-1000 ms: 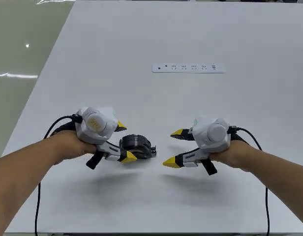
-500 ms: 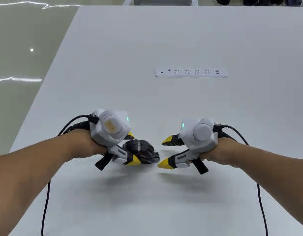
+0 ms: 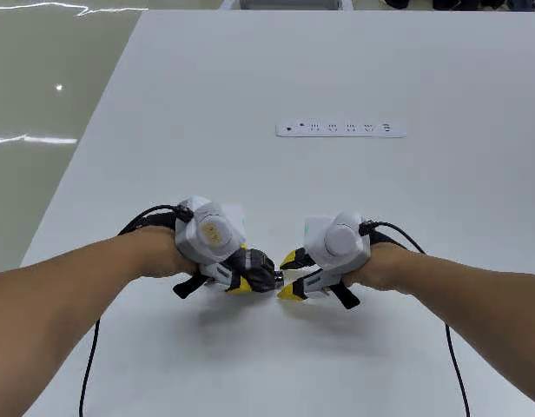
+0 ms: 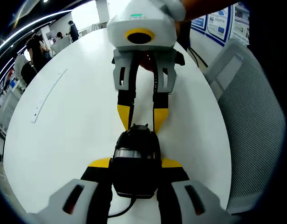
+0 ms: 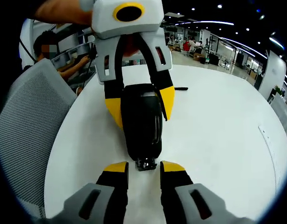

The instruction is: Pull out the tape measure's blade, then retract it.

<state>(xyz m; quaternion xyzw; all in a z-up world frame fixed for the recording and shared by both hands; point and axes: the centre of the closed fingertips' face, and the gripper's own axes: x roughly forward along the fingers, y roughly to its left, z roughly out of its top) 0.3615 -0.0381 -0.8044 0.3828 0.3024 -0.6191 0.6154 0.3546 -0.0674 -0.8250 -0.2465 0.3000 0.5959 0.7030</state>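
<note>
The left gripper (image 3: 246,271) is clamped on the tape measure (image 3: 256,271). In the left gripper view its yellow-tipped jaws press against the two flat sides of the black case (image 4: 135,163). The case's front end points away from the left gripper (image 4: 135,162) and toward the right one.

The right gripper (image 3: 287,274) faces it head-on, tips just beside the front of the tape measure. In the right gripper view the right gripper (image 5: 144,167) has its jaws apart. They stand on either side of the small metal hook (image 5: 146,164) at the end of the blade, with a thin gap on each side. The left gripper (image 5: 140,105) comes in from the top of that view, closed on the tape measure (image 5: 141,123). In the left gripper view the right gripper (image 4: 142,116) comes down from the top, its two yellow tips flanking the nose of the case. No length of blade is drawn out of the case.

The tape measure is held over the near part of the white table (image 3: 354,52), nearer the left edge than the right. A soft shadow lies below it; whether it touches the top cannot be told. A white power strip (image 3: 340,129) lies flat well beyond it, toward the far edge. A grey mesh chair (image 4: 255,130) stands off the table's edge.
</note>
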